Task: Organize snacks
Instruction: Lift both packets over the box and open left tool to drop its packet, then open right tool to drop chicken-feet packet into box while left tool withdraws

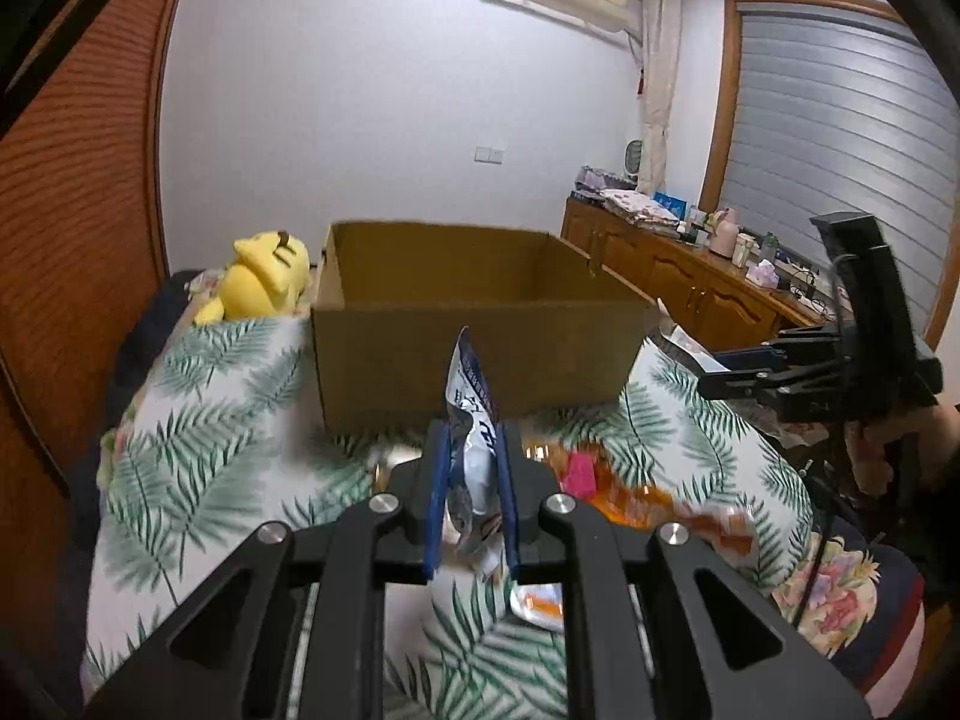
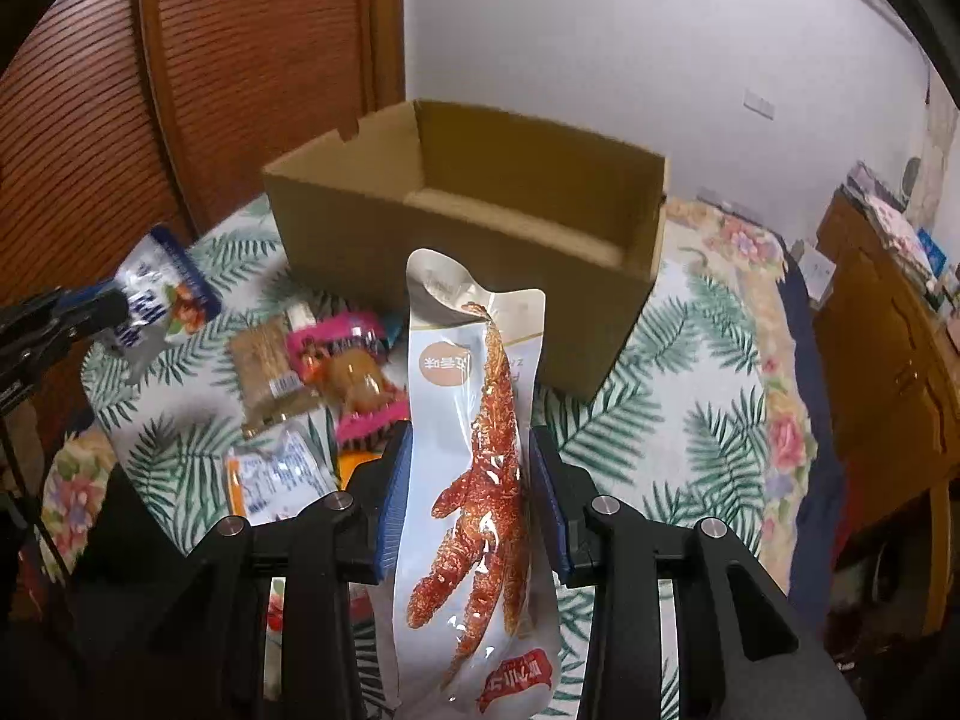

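1. My left gripper (image 1: pixel 471 480) has its fingers pinched narrow on a blue-and-white snack packet (image 1: pixel 474 414). The packet stands on edge between the pads, its long axis running up and away from me, the top corner pointing at the cardboard box (image 1: pixel 468 354).
2. My right gripper (image 2: pixel 471 498) is clamped on a chicken-foot pouch (image 2: pixel 474 450). The pouch's long axis lies along the fingers; the claw toes sit toward me and the shank end points toward the box, with the pouch's far end curling over.
3. The box stands open-topped on the leaf-print bedspread (image 2: pixel 708 396), just beyond both packets. Neither packet is over its rim.
4. In the right wrist view, loose snacks lie on the bedspread left of my right gripper: a brown cracker pack (image 2: pixel 270 366), a pink-wrapped snack (image 2: pixel 348 372) and a white sachet (image 2: pixel 276 474).
5. A yellow plush toy (image 1: pixel 267 276) rests beside the box's left wall.
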Demonstrator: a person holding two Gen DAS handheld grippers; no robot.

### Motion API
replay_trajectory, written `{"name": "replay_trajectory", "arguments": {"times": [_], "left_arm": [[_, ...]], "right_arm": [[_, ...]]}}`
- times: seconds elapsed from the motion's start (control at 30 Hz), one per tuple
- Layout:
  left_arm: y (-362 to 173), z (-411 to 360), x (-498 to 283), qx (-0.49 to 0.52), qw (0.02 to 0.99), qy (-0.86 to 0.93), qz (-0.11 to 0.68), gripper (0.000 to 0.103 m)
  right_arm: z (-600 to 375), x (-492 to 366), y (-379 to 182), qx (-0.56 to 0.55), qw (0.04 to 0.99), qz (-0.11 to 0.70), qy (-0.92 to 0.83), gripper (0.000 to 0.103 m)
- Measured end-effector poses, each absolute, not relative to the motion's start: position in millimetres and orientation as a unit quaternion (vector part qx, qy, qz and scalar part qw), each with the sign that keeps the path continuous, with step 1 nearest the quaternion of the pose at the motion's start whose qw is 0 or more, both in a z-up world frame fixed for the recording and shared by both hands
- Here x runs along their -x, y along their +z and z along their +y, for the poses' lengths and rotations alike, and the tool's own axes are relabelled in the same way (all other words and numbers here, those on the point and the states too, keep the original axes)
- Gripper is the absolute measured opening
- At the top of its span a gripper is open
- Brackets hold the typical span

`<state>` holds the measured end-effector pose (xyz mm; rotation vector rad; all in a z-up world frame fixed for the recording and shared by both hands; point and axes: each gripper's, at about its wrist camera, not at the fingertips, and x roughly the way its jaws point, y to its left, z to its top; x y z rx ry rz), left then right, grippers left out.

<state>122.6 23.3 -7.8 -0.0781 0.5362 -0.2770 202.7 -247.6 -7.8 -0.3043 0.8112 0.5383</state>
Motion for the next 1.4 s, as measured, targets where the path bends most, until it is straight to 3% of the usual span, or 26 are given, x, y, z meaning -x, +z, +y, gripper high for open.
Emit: {"name": "replay_trajectory", "arguments": {"times": [0.77, 1.4], "left_arm": [[11, 28, -272, 0.026, 0.958, -0.143, 0.248, 0.012], [-13, 37, -315, 0.049, 0.949, -0.178, 0.254, 0.007]], "right_arm": [[-212, -303, 33, 0.161, 0.892, 0.336, 0.258, 0.038], [-161, -363, -14, 0.194, 0.873, 0.354, 0.275, 0.04]]}}
